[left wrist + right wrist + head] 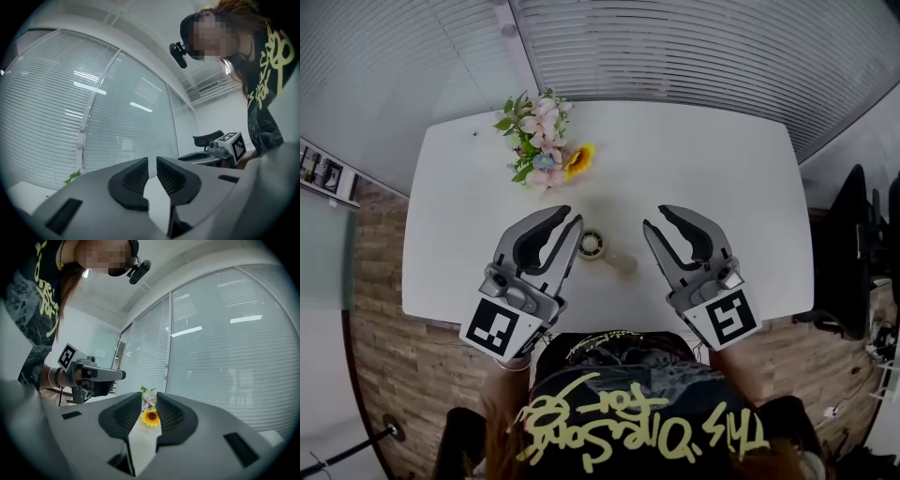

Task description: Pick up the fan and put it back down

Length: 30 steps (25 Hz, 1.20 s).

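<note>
A small cream handheld fan (pixel 603 250) lay flat on the white rounded tabletop (pixel 712 159), a little nearer the near edge than the far one and about midway between the side edges. Its round head faced up. Its long axis ran slantwise, with the head toward the far left corner and the short handle pointing toward the near right corner. The grey left gripper (pixel 569 216), with its black-padded jaws, hovered just left of the fan's head. In its own view the jaws stood a narrow gap apart with nothing between them. The matching right gripper (pixel 656 217) hung to the right of the handle, apart from it. Its jaws were also parted and held nothing. Only a bunch of pink and white artificial flowers with one yellow sunflower (pixel 541 142) showed far off through the gap. That bunch lay toward the far left corner of the tabletop, well apart from the fan.
</note>
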{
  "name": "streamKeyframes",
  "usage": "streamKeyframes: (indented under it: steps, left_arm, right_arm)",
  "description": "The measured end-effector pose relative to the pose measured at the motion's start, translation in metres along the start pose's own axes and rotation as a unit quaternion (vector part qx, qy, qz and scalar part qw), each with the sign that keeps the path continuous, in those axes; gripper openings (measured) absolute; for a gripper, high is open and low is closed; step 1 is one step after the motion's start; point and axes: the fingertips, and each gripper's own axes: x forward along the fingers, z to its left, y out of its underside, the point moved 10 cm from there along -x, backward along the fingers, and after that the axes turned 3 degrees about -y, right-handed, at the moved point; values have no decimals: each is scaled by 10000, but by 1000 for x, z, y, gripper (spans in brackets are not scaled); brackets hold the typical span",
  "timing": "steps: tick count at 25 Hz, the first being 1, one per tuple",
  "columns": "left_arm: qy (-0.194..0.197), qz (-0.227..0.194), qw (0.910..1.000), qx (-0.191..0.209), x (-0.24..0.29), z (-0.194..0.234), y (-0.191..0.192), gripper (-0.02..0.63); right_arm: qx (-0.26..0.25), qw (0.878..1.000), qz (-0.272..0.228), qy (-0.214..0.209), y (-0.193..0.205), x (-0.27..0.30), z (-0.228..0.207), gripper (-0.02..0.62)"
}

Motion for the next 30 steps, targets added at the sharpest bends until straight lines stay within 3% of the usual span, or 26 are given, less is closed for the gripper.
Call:
streamKeyframes:
  steps: [1,3,11,30]
  left_arm:
    - [27,-1,10000,3,0,-1,0,41]
    - [47,-11,10000,11,0,-2,1,31]
    - [-13,38,10000,38,-2,-2,4,5]
    - [5,92,10000,27,-3,-5,7,-8]
  right_arm:
    - [-6,10000,-14,3,0,0,1,102]
    - [-13,10000,-48,30,1,0,3,36]
    - [-33,9999,-48,86,0,-2,2,5]
    - [8,9999,133,110,4,-4,6,3]
